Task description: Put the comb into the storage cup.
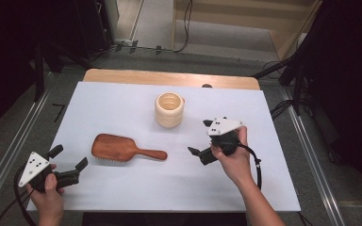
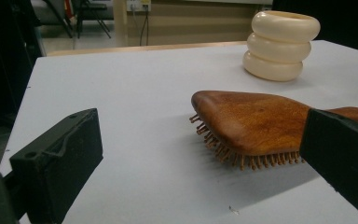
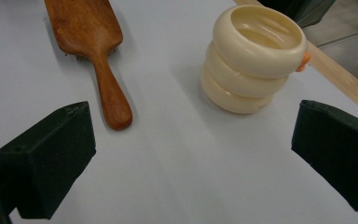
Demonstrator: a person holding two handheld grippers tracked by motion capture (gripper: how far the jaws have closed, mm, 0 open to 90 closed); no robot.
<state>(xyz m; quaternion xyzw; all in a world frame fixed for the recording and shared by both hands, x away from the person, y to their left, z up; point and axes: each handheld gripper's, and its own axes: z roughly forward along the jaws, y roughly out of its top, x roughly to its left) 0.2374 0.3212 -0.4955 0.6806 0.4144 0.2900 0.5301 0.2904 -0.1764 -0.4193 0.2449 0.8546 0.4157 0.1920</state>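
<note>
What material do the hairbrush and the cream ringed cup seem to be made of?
The hairbrush looks like wood with a smooth, slightly glossy reddish-brown finish: grain lines show on its back. Its bristles also look wooden, though that is less certain. The ringed cup looks like glazed ceramic or glossy plastic: soft highlights lie on its cream surface, and the pictures cannot settle which.

1. Table [image 1: 122, 197]: white surface, with a bare wooden strip along the far edge.
2. Wooden hairbrush [image 1: 115, 148]: lies bristles down, left of centre, handle pointing right.
3. Cream ribbed cup [image 1: 169, 109]: stands upright, beyond the hairbrush, apart from it.
</note>
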